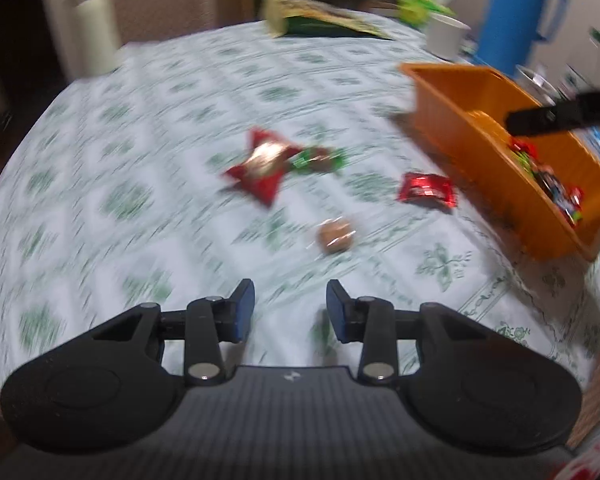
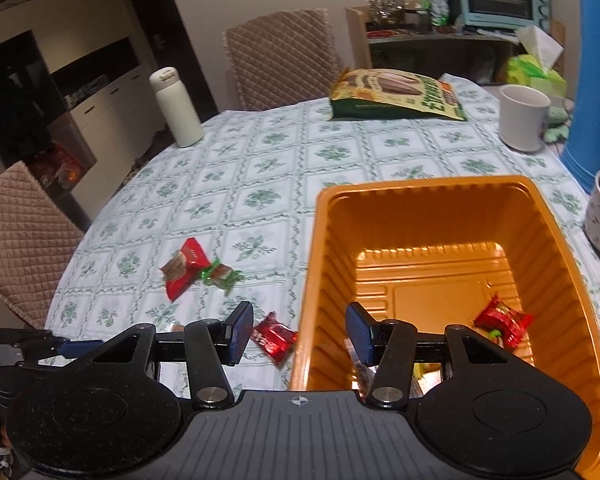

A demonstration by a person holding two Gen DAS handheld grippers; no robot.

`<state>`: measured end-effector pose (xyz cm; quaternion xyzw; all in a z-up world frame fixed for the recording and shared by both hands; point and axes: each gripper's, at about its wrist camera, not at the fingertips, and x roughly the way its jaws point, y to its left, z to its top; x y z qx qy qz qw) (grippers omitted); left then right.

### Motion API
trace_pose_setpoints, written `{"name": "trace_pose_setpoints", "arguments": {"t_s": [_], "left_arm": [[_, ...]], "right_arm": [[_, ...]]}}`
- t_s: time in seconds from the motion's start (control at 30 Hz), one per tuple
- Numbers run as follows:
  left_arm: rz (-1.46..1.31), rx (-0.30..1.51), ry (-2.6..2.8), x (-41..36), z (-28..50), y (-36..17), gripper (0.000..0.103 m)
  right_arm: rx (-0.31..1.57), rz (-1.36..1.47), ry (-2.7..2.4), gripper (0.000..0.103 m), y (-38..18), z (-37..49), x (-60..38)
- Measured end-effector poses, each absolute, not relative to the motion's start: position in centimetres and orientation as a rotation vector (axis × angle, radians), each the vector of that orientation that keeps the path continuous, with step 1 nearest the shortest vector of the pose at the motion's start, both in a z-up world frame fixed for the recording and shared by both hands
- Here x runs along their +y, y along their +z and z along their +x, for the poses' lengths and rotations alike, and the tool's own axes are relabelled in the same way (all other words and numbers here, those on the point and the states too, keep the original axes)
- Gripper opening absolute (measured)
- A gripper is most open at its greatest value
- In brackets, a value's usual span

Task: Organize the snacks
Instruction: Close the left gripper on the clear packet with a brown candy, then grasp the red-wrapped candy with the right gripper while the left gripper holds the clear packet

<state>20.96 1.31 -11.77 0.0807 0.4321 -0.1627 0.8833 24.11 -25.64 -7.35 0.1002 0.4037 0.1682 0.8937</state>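
Orange tray (image 2: pixel 548 240): sits on the green-and-white patterned tablecloth (image 2: pixel 260 168), on the right side of the table; ribbed walls, deep, open top.
Tray contents: a red wrapped candy (image 2: pixel 504 322) lies on the floor of the tray near its right wall; more wrappers lie at the near end, partly hidden behind the right gripper's finger; in the left wrist view a heap of mixed wrappers (image 1: pixel 548 184) shows along the tray's near end.
Right gripper (image 2: pixel 300 332): held above the tray's near left corner, pointing forward and slightly down; its left finger hangs over the cloth, its right finger over the tray's inside; fingers spread wide, nothing between them.
Left gripper (image 1: pixel 290 308): held low over the cloth, near the table's front edge, aimed toward the loose snacks; fingers spread apart, holding nothing; this view is blurred.
Loose snacks on cloth: a large red packet (image 1: pixel 260 166) touching a green-wrapped candy (image 1: pixel 320 158) at mid-table; a small red packet (image 1: pixel 426 190) just beside the tray's outer wall; a round brown candy (image 1: pixel 336 236) closest to the left gripper, ahead of its right finger.
Far side: a sunflower-seed bag (image 2: pixel 396 96), a white mug (image 2: pixel 524 116), a white bottle (image 2: pixel 176 108), a blue jug (image 2: pixel 596 80).
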Motion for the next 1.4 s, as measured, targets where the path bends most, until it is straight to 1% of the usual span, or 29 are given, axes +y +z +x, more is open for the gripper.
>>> {"name": "trace_pose_setpoints", "arguments": {"t_s": [0.13, 0.2, 0.27, 0.5, 0.6, 0.67, 0.73, 0.77, 0.93, 1.13, 1.4], "left_arm": [[0.303, 0.868, -0.398, -1.1, 22.4, -12.7, 0.043], [0.353, 0.863, -0.415, -1.9, 22.9, -13.3, 0.043], [0.371, 0.852, -0.427, -2.2, 23.4, -13.7, 0.046], [0.365, 0.852, -0.457, -2.5, 25.3, -13.8, 0.046], [0.352, 0.866, -0.475, -2.7, 25.8, -13.7, 0.041], [0.333, 0.877, -0.494, -2.7, 25.9, -13.7, 0.030], [0.311, 0.886, -0.506, -2.8, 25.7, -13.7, 0.022], [0.300, 0.889, -0.507, -2.8, 25.7, -13.7, 0.020], [0.220, 0.910, -0.456, -2.2, 25.4, -13.5, 0.019], [0.118, 0.925, -0.355, 0.6, 24.5, -12.1, 0.019], [-0.028, 0.959, -0.175, 6.0, 23.3, -10.6, 0.019]], "right_arm": [[0.835, 0.224, 0.322, 0.052, -7.2, 23.9, -26.1], [0.832, 0.228, 0.309, 0.052, -7.1, 23.7, -26.5], [0.833, 0.234, 0.292, 0.052, -7.1, 23.4, -26.8], [0.842, 0.260, 0.226, 0.052, -7.3, 22.8, -28.4], [0.845, 0.270, 0.211, 0.052, -7.3, 22.7, -28.8], [0.845, 0.270, 0.207, 0.052, -7.3, 22.8, -28.8], [0.843, 0.267, 0.212, 0.052, -7.2, 22.9, -28.7], [0.843, 0.264, 0.217, 0.052, -7.2, 23.0, -28.6], [0.839, 0.214, 0.277, 0.052, -7.0, 23.6, -27.3], [0.828, 0.105, 0.417, 0.052, -6.8, 25.1, -24.5], [0.903, -0.151, 0.634, 0.051, -8.6, 27.1, -19.4]]}}
